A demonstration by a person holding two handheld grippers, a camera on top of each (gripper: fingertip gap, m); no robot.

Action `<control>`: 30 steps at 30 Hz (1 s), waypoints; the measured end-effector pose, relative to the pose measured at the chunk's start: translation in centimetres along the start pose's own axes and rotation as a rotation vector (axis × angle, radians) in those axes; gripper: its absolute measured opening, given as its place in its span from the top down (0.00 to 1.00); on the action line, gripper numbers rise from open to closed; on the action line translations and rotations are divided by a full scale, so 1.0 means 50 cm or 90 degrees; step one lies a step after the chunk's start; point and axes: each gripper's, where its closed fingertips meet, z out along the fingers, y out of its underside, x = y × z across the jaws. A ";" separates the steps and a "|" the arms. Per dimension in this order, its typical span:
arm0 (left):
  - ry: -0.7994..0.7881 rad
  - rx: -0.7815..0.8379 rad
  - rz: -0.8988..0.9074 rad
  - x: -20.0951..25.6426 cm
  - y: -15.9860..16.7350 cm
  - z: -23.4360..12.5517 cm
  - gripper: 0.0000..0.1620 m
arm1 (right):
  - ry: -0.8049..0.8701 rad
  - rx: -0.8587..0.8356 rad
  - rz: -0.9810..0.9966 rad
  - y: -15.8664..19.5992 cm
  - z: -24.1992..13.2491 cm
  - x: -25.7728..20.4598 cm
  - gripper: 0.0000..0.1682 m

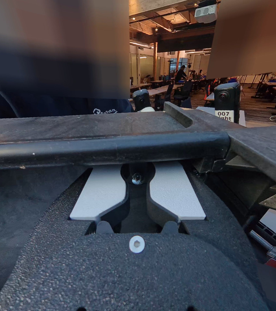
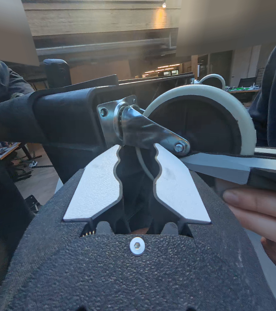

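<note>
Left claw [image 1: 137, 170]: two flat white fingers [image 1: 100, 193] with notched inner edges, set in a black, grainy printed body [image 1: 134, 272]; one pale hex screw [image 1: 137, 244] behind the fingers, a dark bolt head [image 1: 136, 178] between them.
Right claw [image 2: 138, 148]: same build, white fingers [image 2: 97, 183] with wavy grey-edged inner profiles, silver hex screw [image 2: 137, 246], small springs [image 2: 87, 233] behind the left finger.

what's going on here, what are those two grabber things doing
A person holds a set of tongs in each hand against an overturned black cart. The left tongs are pushed up under the cart's black rail, tips hidden behind it. The right tongs sit at the metal caster bracket beside the white-rimmed wheel, jaws apart with a gap between them. Another grey tool tip, held by a bare hand, touches the wheel's lower edge.
</note>
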 end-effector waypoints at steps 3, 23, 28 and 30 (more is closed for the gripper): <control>-0.001 -0.002 -0.001 0.000 0.000 0.000 0.89 | -0.015 -0.002 0.002 -0.005 0.009 -0.009 0.80; -0.052 0.012 0.020 -0.001 -0.001 0.005 0.90 | 0.056 0.015 -0.062 -0.029 0.047 -0.017 0.86; -0.058 0.009 0.010 -0.002 0.000 0.010 0.90 | 0.090 0.011 -0.059 -0.034 0.061 -0.021 0.98; -0.059 0.003 0.011 -0.003 0.000 0.011 0.90 | 0.083 0.003 -0.054 -0.035 0.062 -0.021 0.98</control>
